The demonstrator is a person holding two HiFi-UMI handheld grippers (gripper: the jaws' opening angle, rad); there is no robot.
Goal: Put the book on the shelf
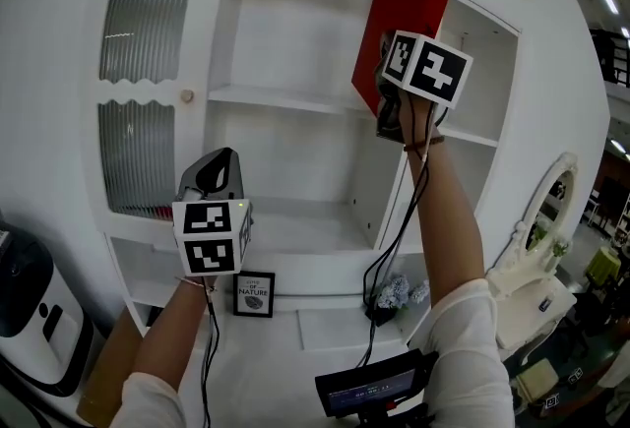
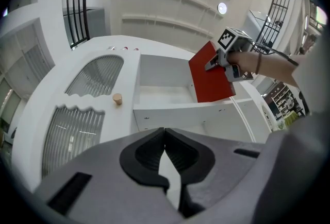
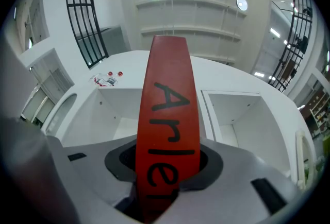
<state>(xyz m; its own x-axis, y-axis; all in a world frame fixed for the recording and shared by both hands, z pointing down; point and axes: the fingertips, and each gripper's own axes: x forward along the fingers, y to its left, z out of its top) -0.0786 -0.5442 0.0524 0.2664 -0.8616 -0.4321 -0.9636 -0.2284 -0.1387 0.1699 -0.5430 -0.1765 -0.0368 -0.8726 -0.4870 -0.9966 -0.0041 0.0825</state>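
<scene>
A red book (image 1: 399, 23) with black letters on its spine (image 3: 167, 130) stands upright in front of the top right compartment of the white shelf unit (image 1: 285, 99). My right gripper (image 1: 387, 91) is raised and shut on the book's lower end, with the spine between the jaws (image 3: 167, 166). In the left gripper view, the book (image 2: 211, 76) and the right gripper (image 2: 221, 61) show at the upper right. My left gripper (image 1: 219, 165) hangs lower, in front of the middle compartment. Its jaws (image 2: 165, 133) are shut with nothing between them.
The cabinet's left door has ribbed glass panels (image 1: 143, 72) and a round knob (image 1: 186, 95). A small framed picture (image 1: 254, 293) stands on the lowest ledge. A white appliance (image 1: 30, 318) is at the left, a white mirror stand (image 1: 536, 249) at the right. Cables hang from the right arm.
</scene>
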